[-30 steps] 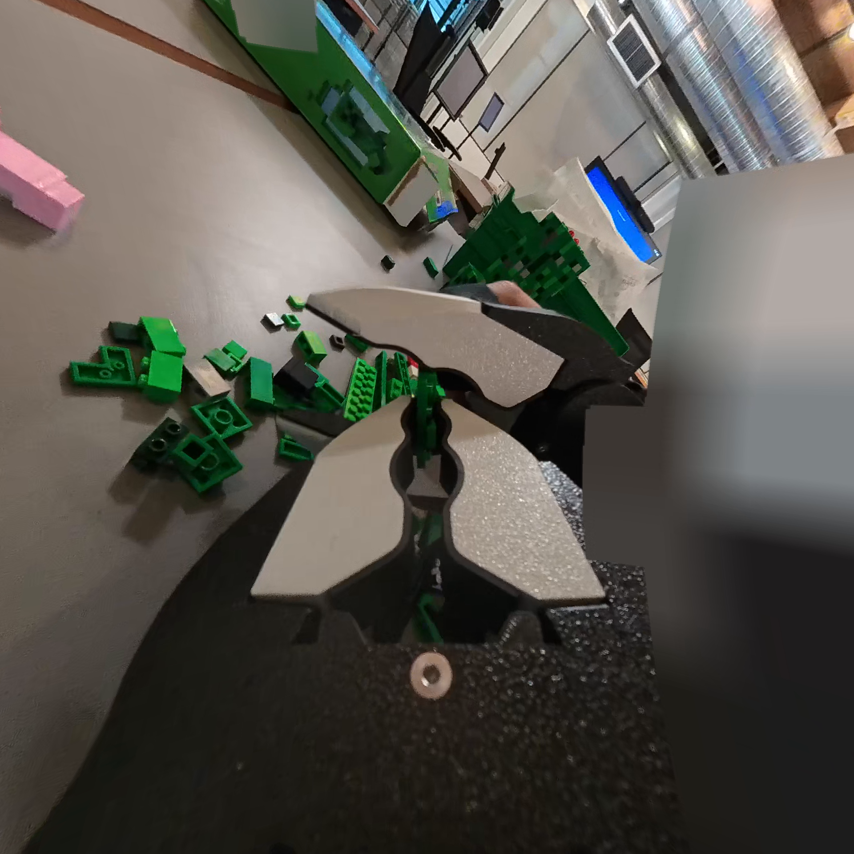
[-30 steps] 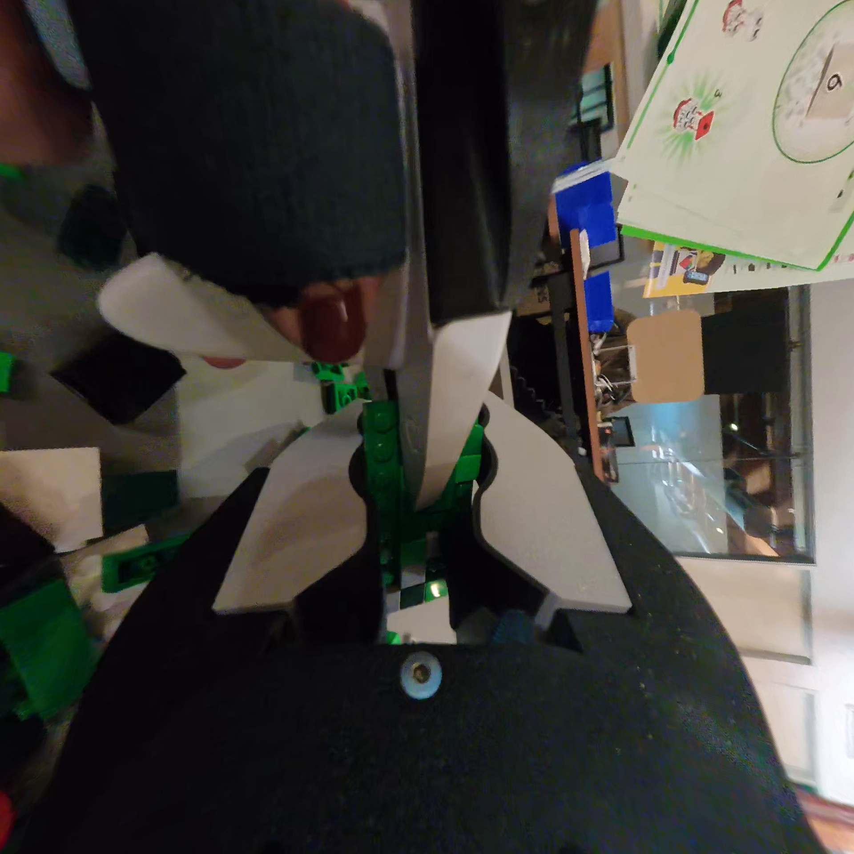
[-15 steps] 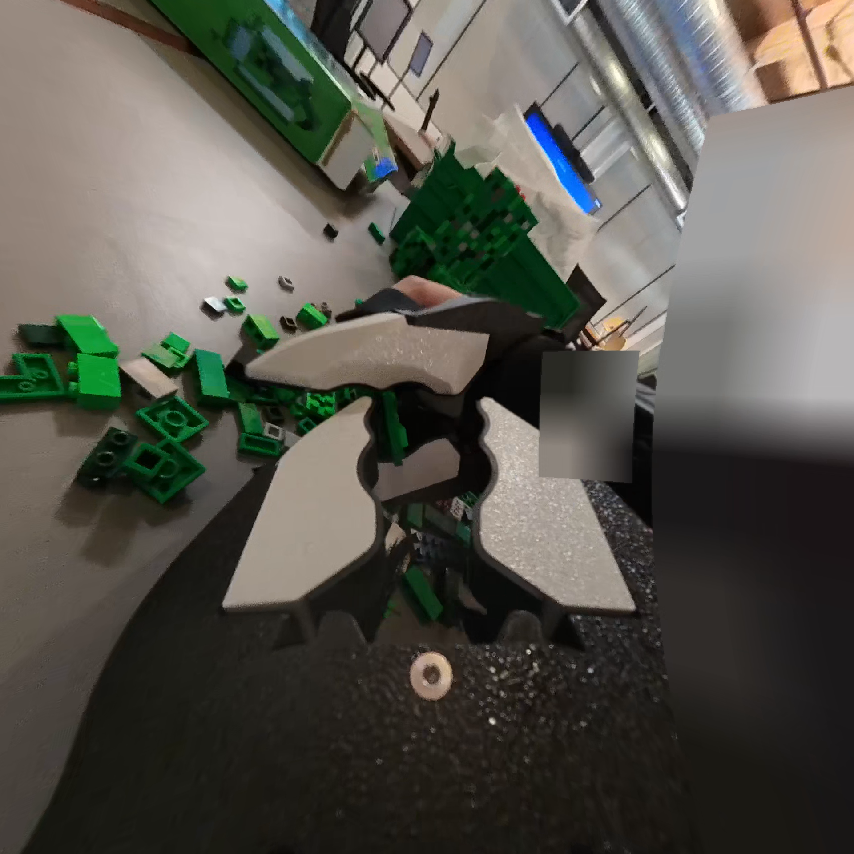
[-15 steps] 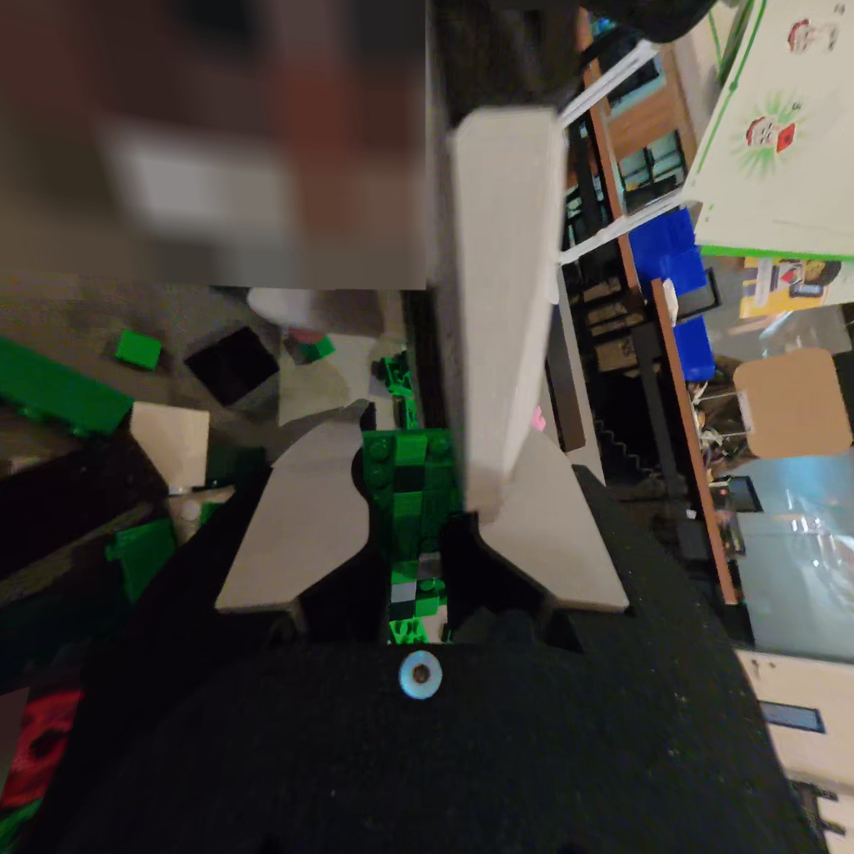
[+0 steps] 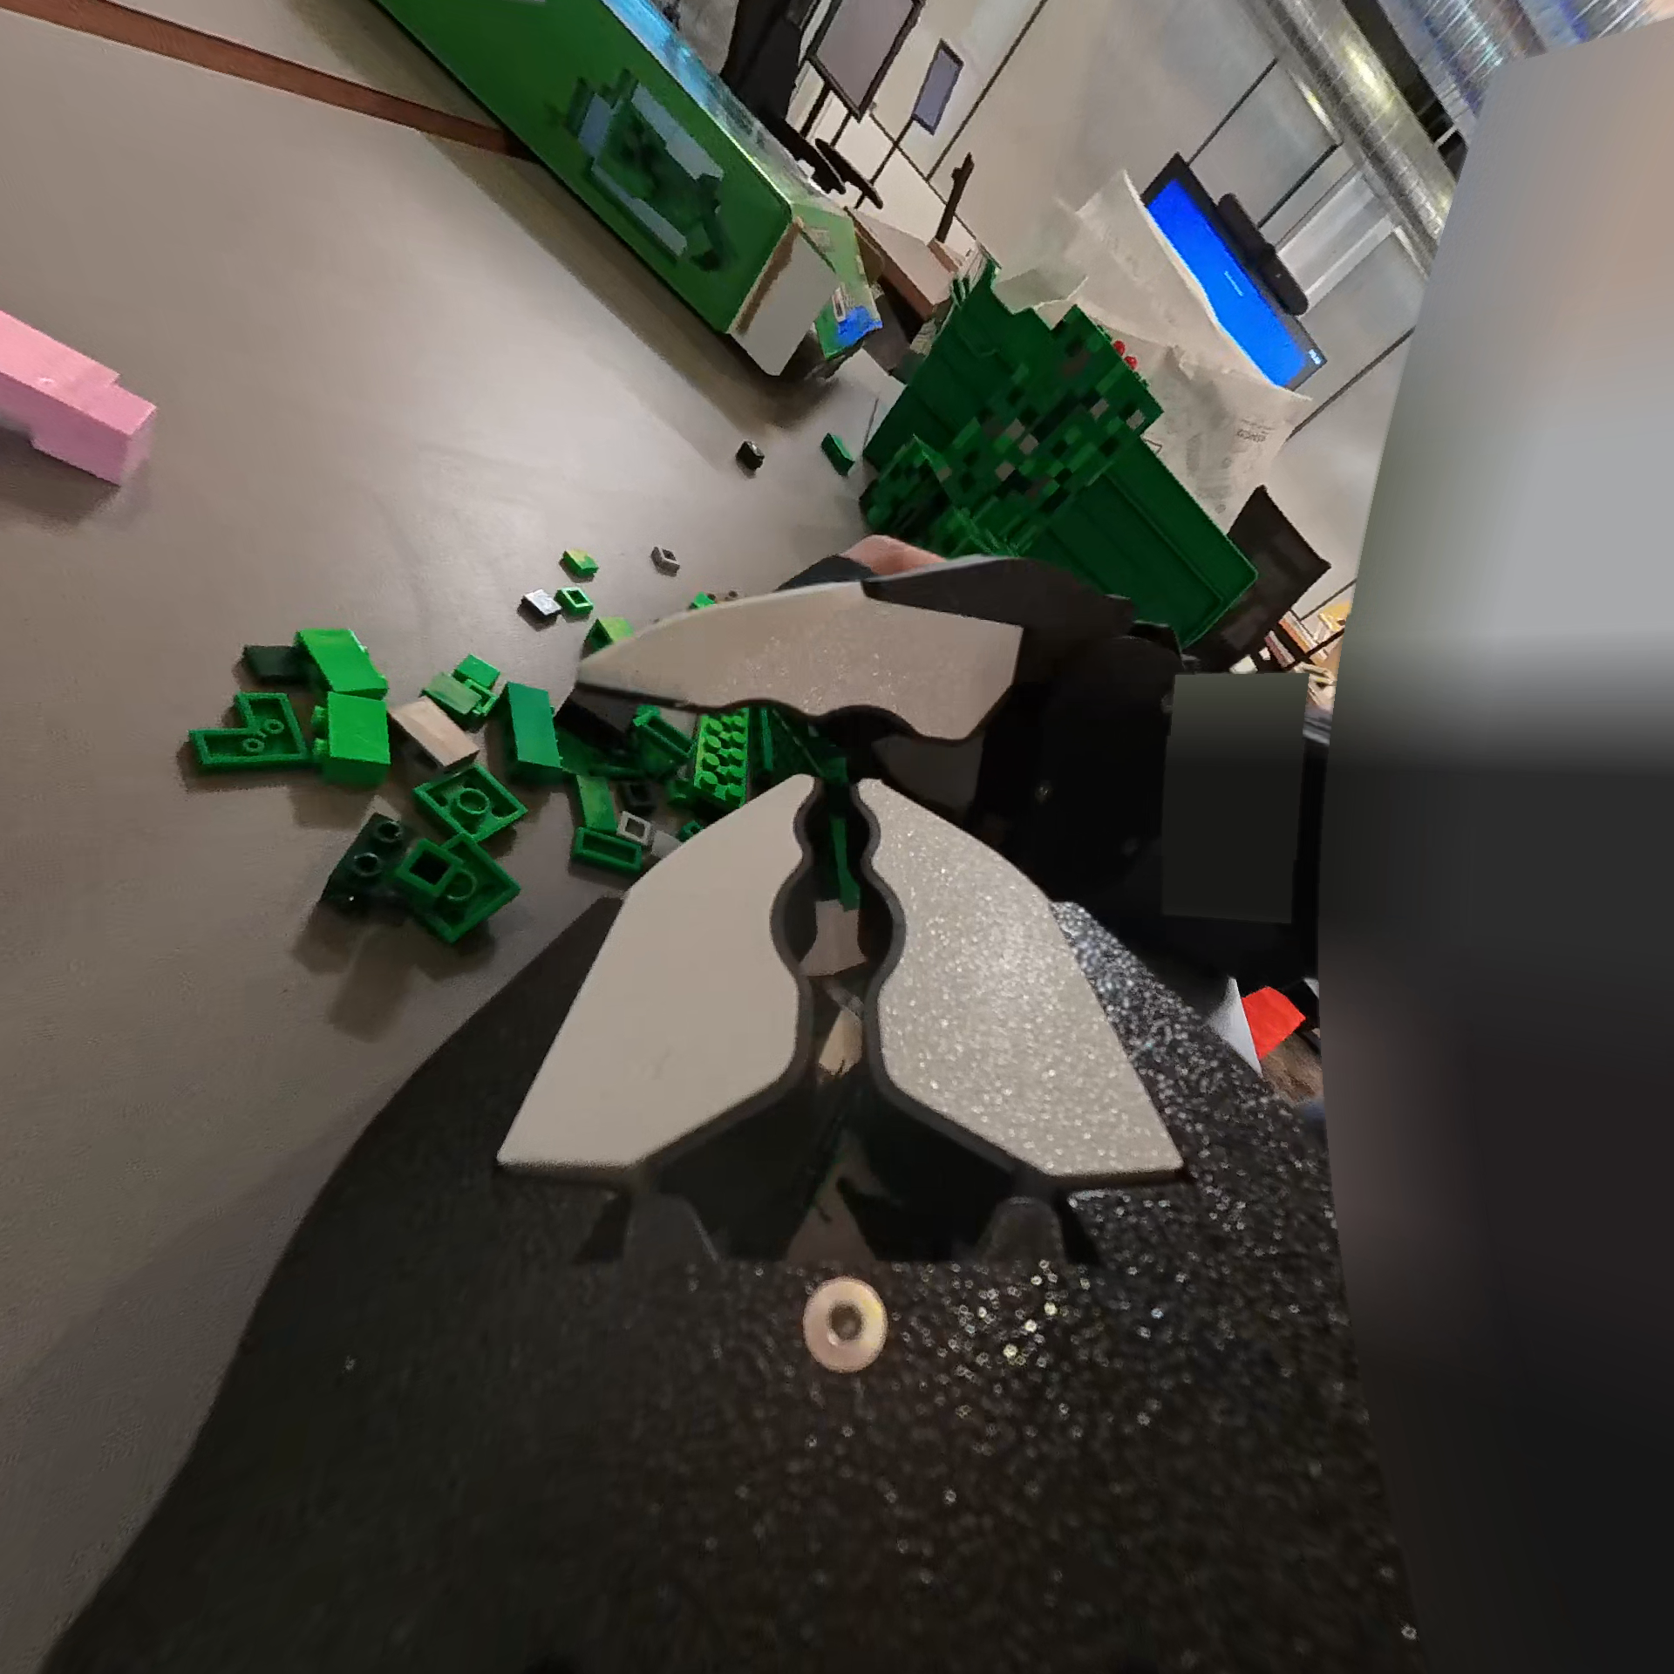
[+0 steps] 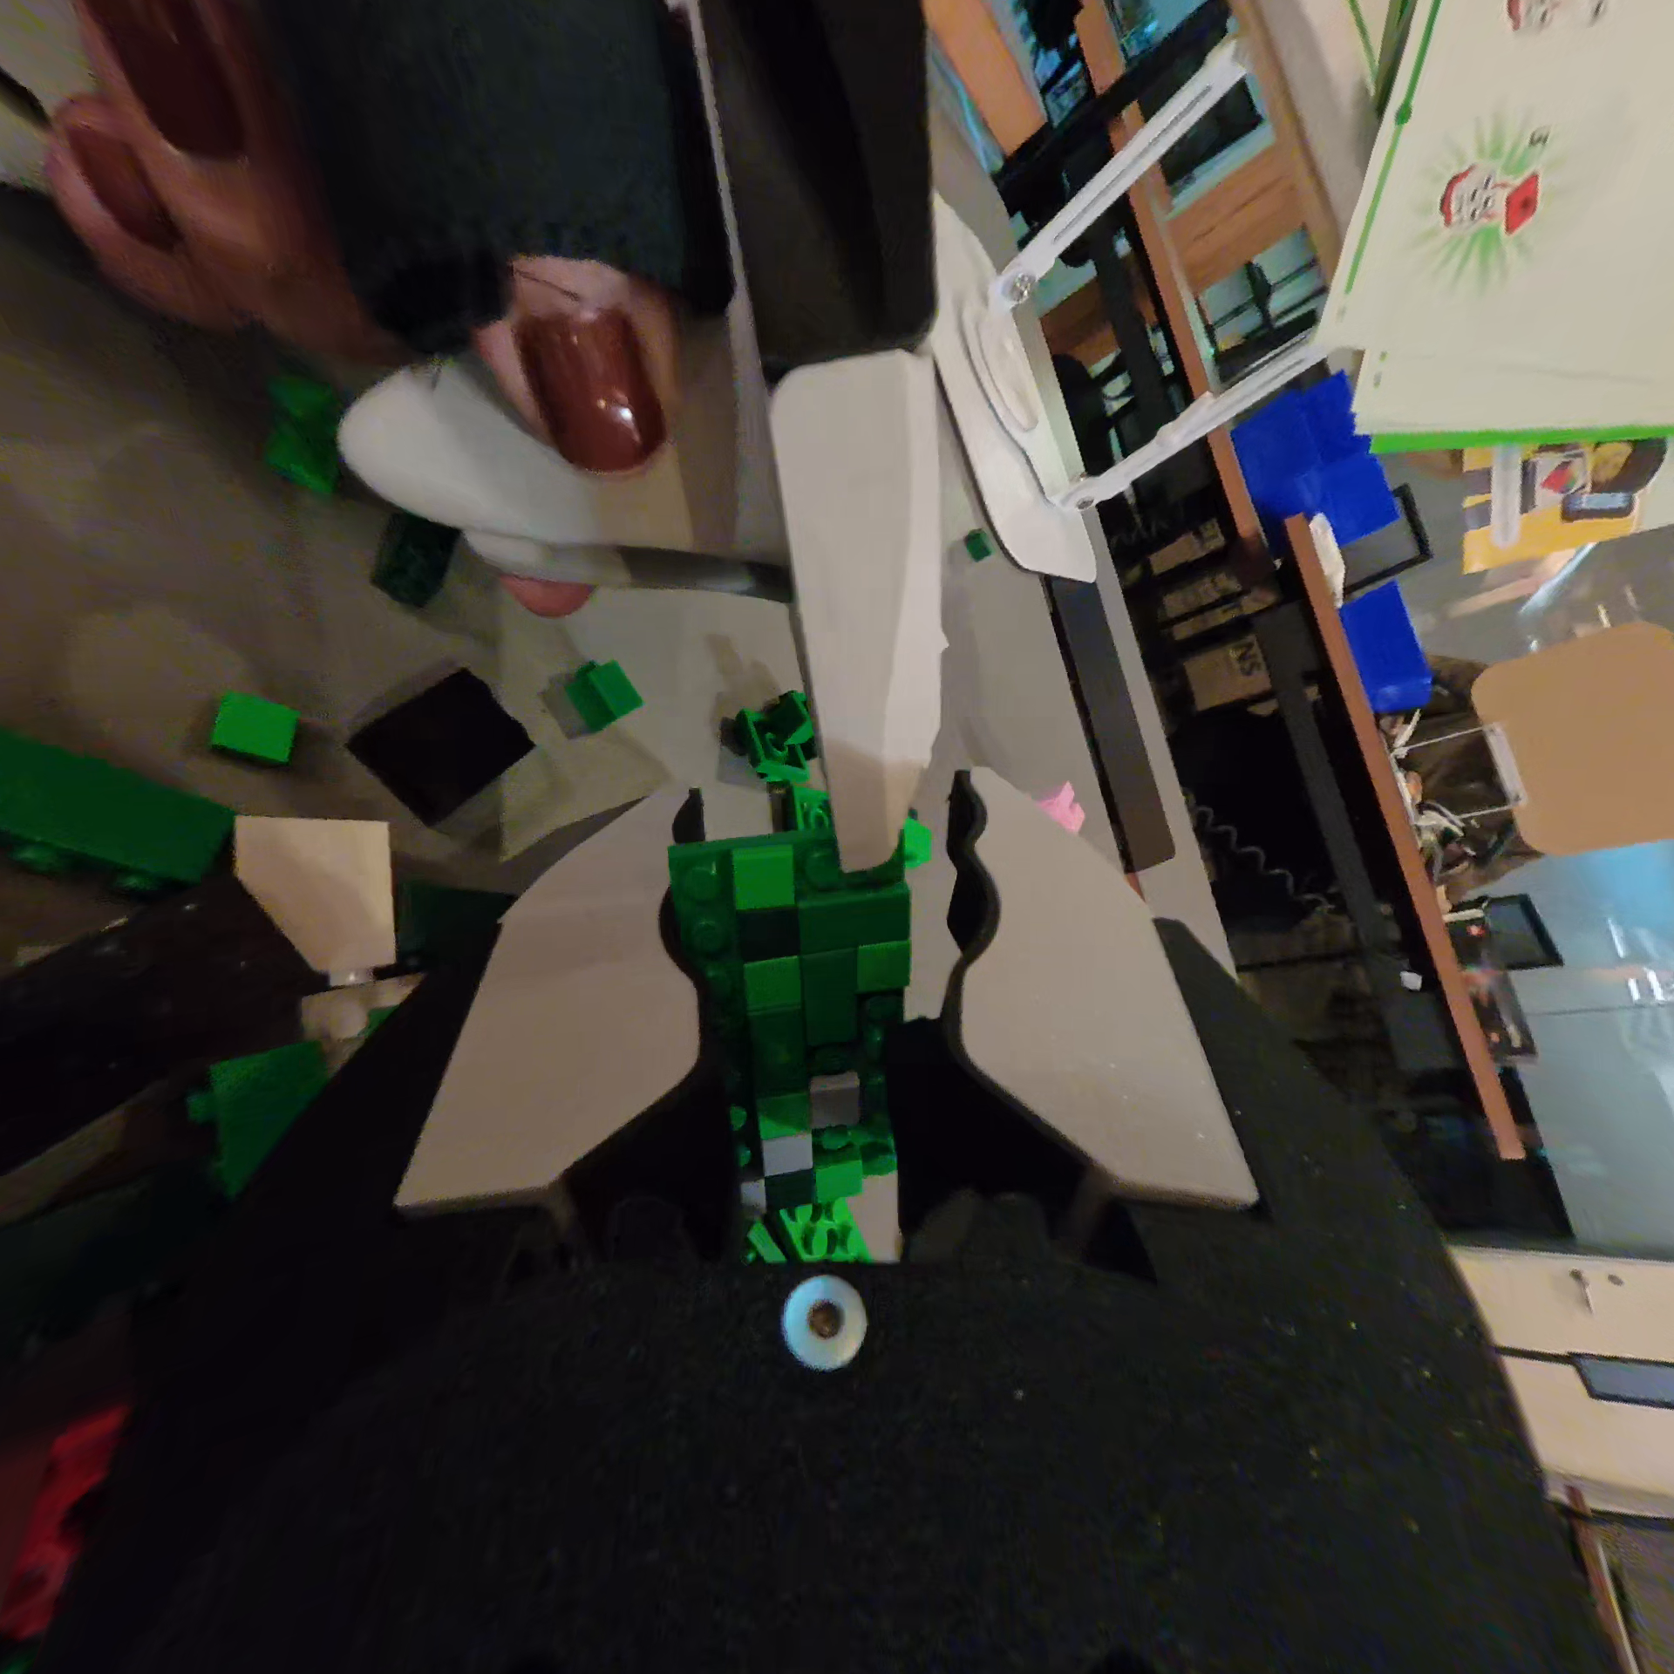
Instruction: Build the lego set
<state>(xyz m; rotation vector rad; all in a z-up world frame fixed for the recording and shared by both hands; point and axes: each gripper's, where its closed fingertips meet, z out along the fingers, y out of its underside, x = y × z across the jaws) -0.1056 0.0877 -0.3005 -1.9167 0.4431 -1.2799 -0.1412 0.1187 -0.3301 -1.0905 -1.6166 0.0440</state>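
Note:
My right gripper [image 6: 824,795] is shut on a narrow green brick assembly [image 6: 797,960] that runs lengthwise between its fingers. My left gripper [image 5: 835,793] is shut, with a thin green piece [image 5: 847,861] showing in the slit between its fingers. In the right wrist view the left gripper [image 6: 865,815] comes down from above and its tip rests on the far end of the assembly. In the left wrist view the right gripper's finger [image 5: 797,670] lies crosswise just beyond my left fingertips. Loose green pieces [image 5: 435,797] lie scattered on the grey table [image 5: 272,362].
A large green built block [image 5: 1042,453] and a green box [image 5: 634,163] stand at the far side. A pink block [image 5: 63,399] lies at the left. An instruction booklet [image 6: 1522,181], a black tile [image 6: 435,743] and a person's thumb [image 6: 589,380] show in the right wrist view. The gap from one gripper's tips to the other's is roughly 5 cm.
My left gripper opened half a second ago and is shut again, its tip now on the far end of the assembly. The right gripper has kept its hold.

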